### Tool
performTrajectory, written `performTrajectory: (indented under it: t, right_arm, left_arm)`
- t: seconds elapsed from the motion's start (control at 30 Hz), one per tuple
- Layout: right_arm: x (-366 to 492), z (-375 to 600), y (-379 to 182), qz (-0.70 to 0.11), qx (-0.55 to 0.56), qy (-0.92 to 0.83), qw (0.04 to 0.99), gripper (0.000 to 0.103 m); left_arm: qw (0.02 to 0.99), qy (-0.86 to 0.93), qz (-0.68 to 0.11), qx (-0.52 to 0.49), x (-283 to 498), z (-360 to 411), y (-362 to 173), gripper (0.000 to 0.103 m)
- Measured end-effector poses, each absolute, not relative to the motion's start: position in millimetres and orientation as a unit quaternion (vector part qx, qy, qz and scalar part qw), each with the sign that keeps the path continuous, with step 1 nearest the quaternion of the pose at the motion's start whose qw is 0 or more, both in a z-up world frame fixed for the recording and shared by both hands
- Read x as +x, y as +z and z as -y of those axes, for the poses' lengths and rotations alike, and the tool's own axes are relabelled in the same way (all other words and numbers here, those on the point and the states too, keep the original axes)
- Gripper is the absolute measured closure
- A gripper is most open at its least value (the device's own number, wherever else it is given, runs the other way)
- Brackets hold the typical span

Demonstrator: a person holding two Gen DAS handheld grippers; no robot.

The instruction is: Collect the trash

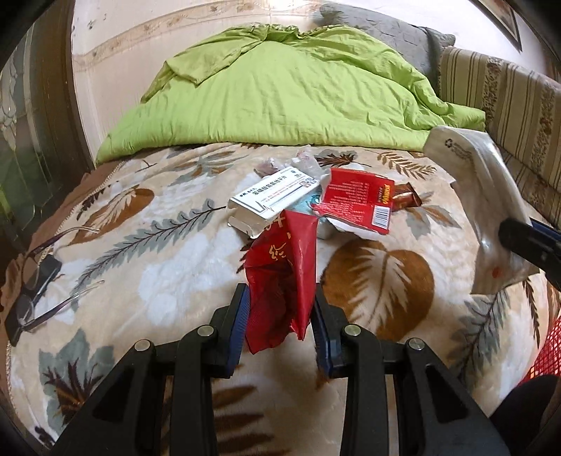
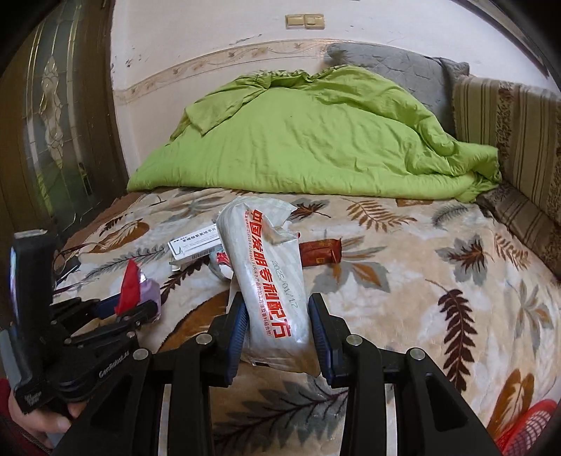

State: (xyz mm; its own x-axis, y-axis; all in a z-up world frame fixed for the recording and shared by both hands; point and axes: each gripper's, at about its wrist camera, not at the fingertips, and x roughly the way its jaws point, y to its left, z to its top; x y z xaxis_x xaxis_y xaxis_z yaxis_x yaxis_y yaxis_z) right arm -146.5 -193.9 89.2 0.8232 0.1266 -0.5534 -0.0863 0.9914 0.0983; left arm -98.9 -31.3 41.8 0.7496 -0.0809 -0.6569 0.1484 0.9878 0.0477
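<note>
Bed: a bed covered by a cream blanket printed with brown, grey and white leaves carries all the loose things.
Quilt: a crumpled lime-green quilt is heaped at the far end of the bed, with a grey pillow behind it against the wall.
Room: a pale wall with a patterned border strip runs behind the bed; two beige switch plates sit high on it. A dark wooden door with leaded glass stands at the left, and a striped upholstered headboard at the right.
Trash pile: a white medicine box, a torn red carton and a brown sweet wrapper lie close together mid-bed.
Left hand-held gripper: closed on a crumpled red plastic bag, held above the blanket just in front of the pile.
Right hand-held gripper: clamped on a white packet with red lettering, lifted off the bed.
Glasses: dark-framed glasses lie on the blanket at the left edge, well apart from the pile.
Basket: a red mesh basket shows at the lower right corner, beside the bed.
Person: a hand grips the left tool's handle.
</note>
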Motion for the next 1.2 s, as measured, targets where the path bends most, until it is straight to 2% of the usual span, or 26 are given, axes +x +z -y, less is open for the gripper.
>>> performTrajectory:
  t: [0.47,1.2]
  right_arm:
    - [-164,201,95,-0.269,0.032,0.044,0.962,0.064]
    - [-160,202,92,-0.276,0.038,0.051,0.959,0.064]
  left_arm:
    - [0.939,-0.041,-0.333,0.072,-112,36,43,0.070]
    - [0.941,-0.040,-0.329,0.076,-111,37,43,0.070]
